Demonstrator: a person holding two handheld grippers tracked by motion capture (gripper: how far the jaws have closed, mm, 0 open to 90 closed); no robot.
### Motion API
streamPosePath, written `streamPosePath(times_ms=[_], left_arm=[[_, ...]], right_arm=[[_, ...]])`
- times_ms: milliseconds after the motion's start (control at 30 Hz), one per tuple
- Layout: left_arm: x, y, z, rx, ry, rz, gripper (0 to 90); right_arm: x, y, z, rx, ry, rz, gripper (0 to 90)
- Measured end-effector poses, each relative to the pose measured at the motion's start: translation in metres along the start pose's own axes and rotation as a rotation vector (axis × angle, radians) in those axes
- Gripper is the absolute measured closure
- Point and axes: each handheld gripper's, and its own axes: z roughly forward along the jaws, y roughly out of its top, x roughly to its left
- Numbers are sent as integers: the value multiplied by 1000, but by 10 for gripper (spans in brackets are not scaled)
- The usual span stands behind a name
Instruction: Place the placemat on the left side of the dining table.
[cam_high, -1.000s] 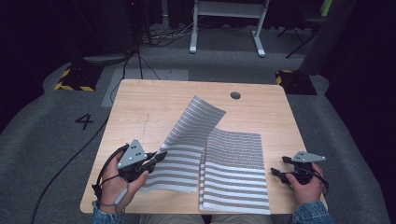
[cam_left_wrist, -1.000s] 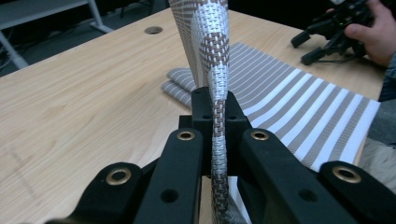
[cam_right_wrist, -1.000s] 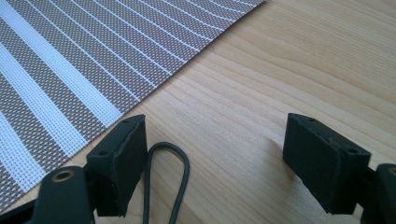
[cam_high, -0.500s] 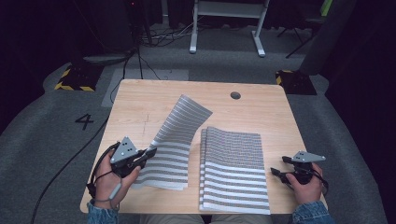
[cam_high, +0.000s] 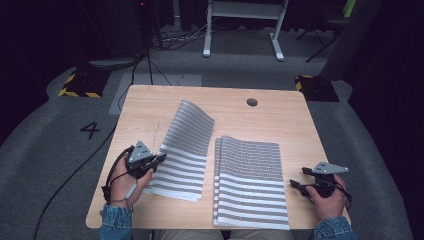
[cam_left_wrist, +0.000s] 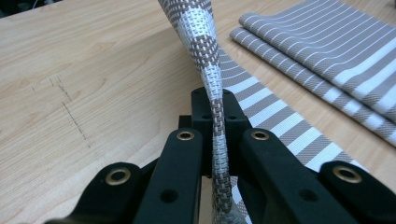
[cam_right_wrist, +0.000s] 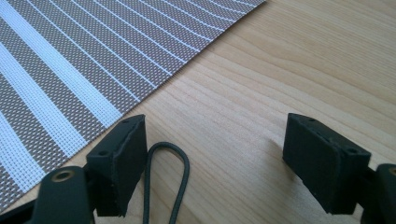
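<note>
Mat (cam_high: 182, 150) pinched in my left tongs (cam_high: 159, 159) by its 9 o'clock edge, jaws closed on the weave; the far end curls up off the worktop (cam_high: 150, 105), the near end lies flat. Looks like mid-step of peeling one mat off and laying it beside the stack (cam_high: 250, 182) at 3 o'clock. Next move, my guess: drag it clear and lower it flat, keeping the edge gripped. Right tongs (cam_high: 297, 178) wide, holding nothing, resting on the worktop just off the stack's right edge. Own cable loop (cam_right_wrist: 166, 182) between those jaws; hole (cam_high: 252, 102) at 1 o'clock. Nothing blocks.
</note>
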Motion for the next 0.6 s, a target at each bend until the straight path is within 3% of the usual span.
streamPosePath(times_ms=[400,433,467,500,533,567,600], left_arm=[[5,-3,25,10,2,25,857],[8,-4,28,-22,49,36,808],[8,-4,28,-22,49,36,698],[10,-4,30,-47,130,39,578],[11,-4,29,-46,171,44,496],[12,-4,28,-45,200,52,436],[12,-4,28,-45,200,52,389]], right_arm=[[0,0,0,0,-1,-1,222],[0,0,0,0,0,0,222],[0,0,0,0,0,0,222],[0,0,0,0,0,0,222],[0,0,0,0,0,0,222],[0,0,0,0,-1,0,222],[0,0,0,0,-1,0,222]])
